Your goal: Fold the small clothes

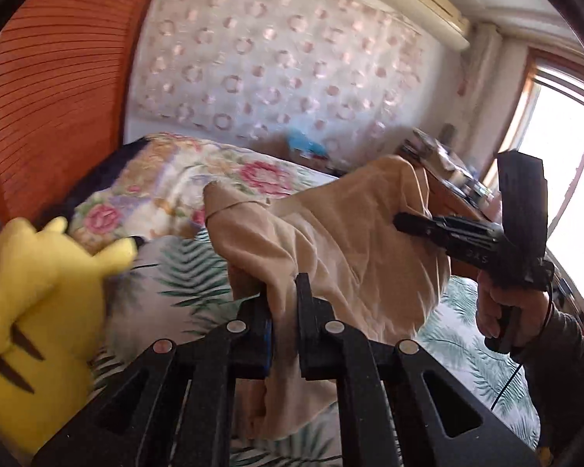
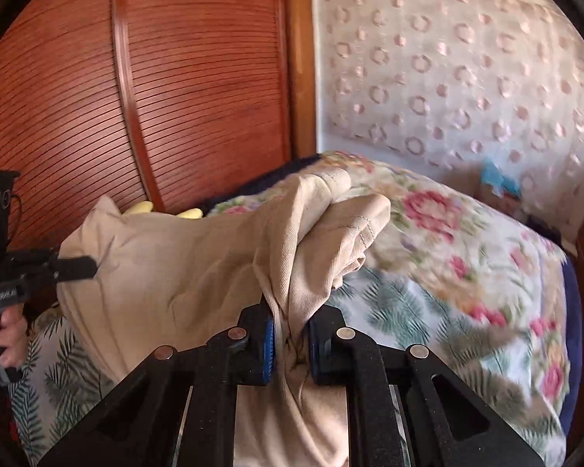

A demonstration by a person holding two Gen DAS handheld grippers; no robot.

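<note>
A beige garment (image 1: 331,233) hangs in the air above the bed, stretched between both grippers. In the left wrist view my left gripper (image 1: 282,295) is shut on a bunched edge of it, and cloth spills down between the fingers. My right gripper (image 1: 403,220) comes in from the right, held by a hand (image 1: 502,311), and pinches the garment's far side. In the right wrist view my right gripper (image 2: 290,323) is shut on a gathered fold of the beige garment (image 2: 175,257). There my left gripper (image 2: 91,262) clamps the opposite edge at the left.
A yellow plush toy (image 1: 39,311) sits at the bed's left. A floral quilt (image 1: 175,179) is heaped on the leaf-print sheet (image 1: 183,272). A slatted wooden door (image 2: 136,78) stands behind. A cluttered desk (image 1: 447,163) and a bright window (image 1: 564,194) lie to the right.
</note>
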